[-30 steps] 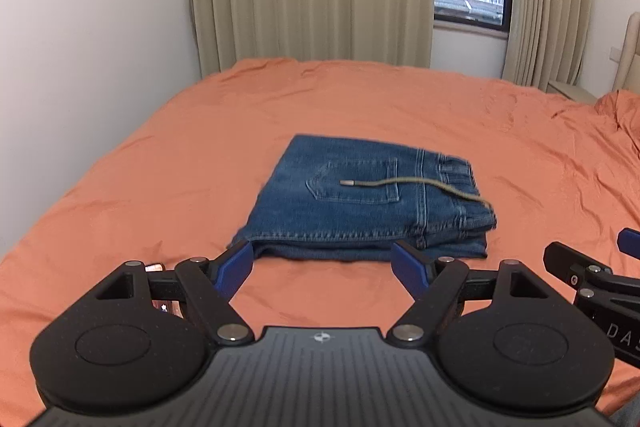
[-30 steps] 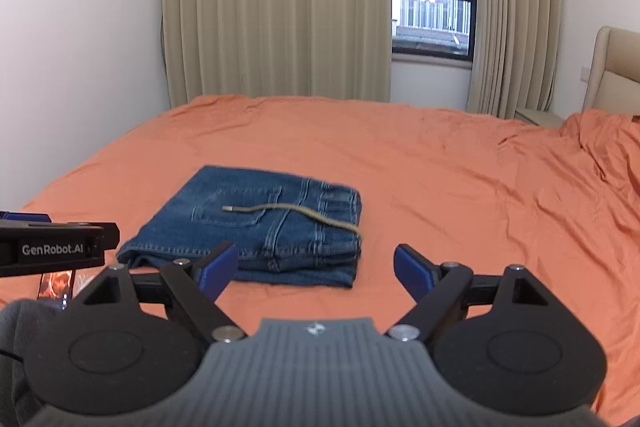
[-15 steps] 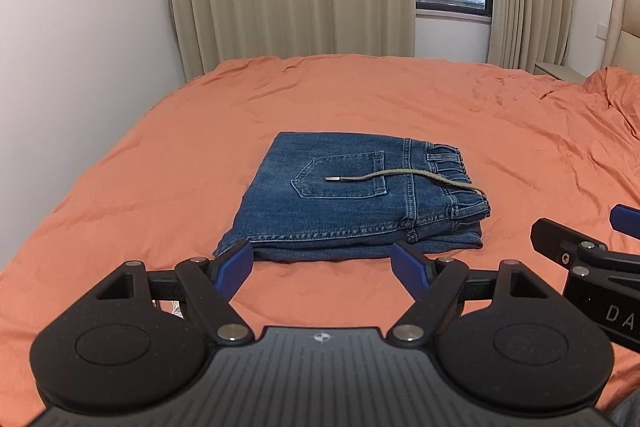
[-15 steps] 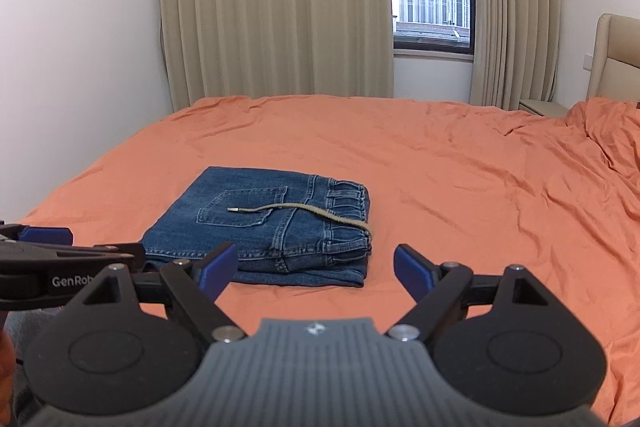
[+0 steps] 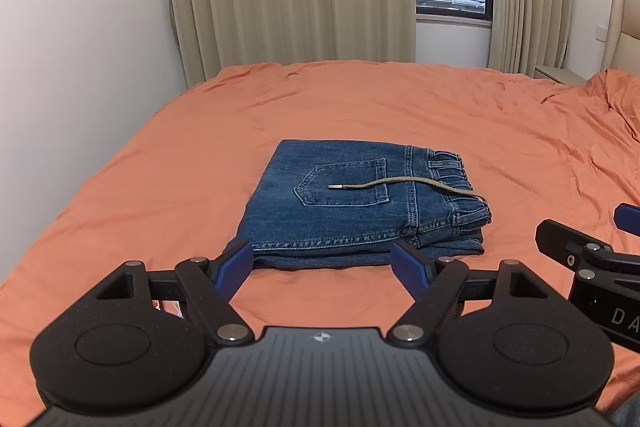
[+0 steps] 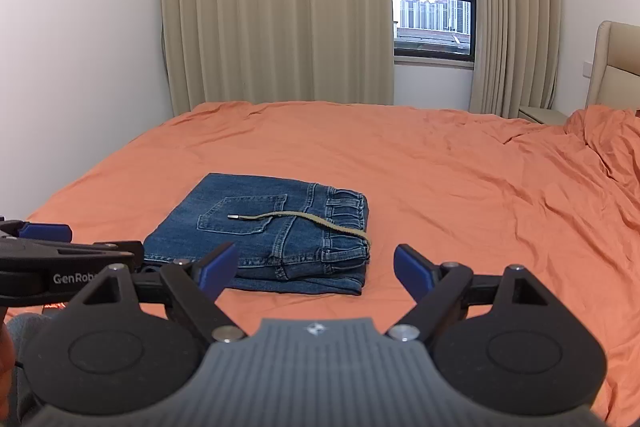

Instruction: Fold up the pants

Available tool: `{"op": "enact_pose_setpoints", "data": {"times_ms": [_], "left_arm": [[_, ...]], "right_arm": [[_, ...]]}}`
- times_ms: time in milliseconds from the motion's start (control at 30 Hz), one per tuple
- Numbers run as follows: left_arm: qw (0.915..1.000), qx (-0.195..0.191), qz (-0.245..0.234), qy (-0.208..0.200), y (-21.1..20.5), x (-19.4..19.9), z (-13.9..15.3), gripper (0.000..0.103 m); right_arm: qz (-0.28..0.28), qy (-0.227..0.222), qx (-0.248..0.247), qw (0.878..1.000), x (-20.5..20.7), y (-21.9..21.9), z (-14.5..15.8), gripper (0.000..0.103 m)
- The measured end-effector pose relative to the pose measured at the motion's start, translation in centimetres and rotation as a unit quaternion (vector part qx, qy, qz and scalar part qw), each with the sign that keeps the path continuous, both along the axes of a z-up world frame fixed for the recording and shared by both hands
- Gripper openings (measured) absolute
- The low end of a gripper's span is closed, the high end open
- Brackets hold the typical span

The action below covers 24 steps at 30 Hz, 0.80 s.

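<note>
The pants (image 5: 360,211) lie folded in the middle of the bed (image 5: 440,115). Both grippers, left (image 5: 322,263) and right (image 6: 310,265), have jaws apart, empty. A bump could mess the stack, or snag the loose cord (image 5: 400,183).

The left gripper (image 5: 322,265) covers the near strip of the bed (image 5: 160,167) in its own view, and its left pad hides the near left corner of the folded jeans (image 5: 352,211). In the right wrist view the right gripper (image 6: 310,267) does the same, its left pad over the jeans' near edge. The layers under the top fold cannot be counted. The other gripper is cut off by the frame edge in each view, its lettering only partly readable. A small reddish item (image 5: 170,307) behind the left gripper's linkage is too hidden to name. The headboard (image 6: 618,67) is cropped at the right, and the buildings beyond the window (image 6: 432,15) are too small to make out.
</note>
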<state>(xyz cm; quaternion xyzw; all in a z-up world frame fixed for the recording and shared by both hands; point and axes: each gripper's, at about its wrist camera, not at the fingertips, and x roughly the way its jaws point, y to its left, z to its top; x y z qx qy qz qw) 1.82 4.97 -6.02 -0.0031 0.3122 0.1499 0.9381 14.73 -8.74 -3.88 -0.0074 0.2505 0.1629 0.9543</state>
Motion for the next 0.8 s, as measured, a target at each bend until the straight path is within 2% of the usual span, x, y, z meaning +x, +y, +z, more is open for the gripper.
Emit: {"op": "enact_pose_setpoints", "data": {"times_ms": [800], "left_arm": [[1.0000,0.007,-0.003,-0.001,0.18,-0.21,0.37,0.092]], "right_arm": [[-0.006,-0.006,0.008,1.000,-0.85,-0.86,0.73,0.081]]}}
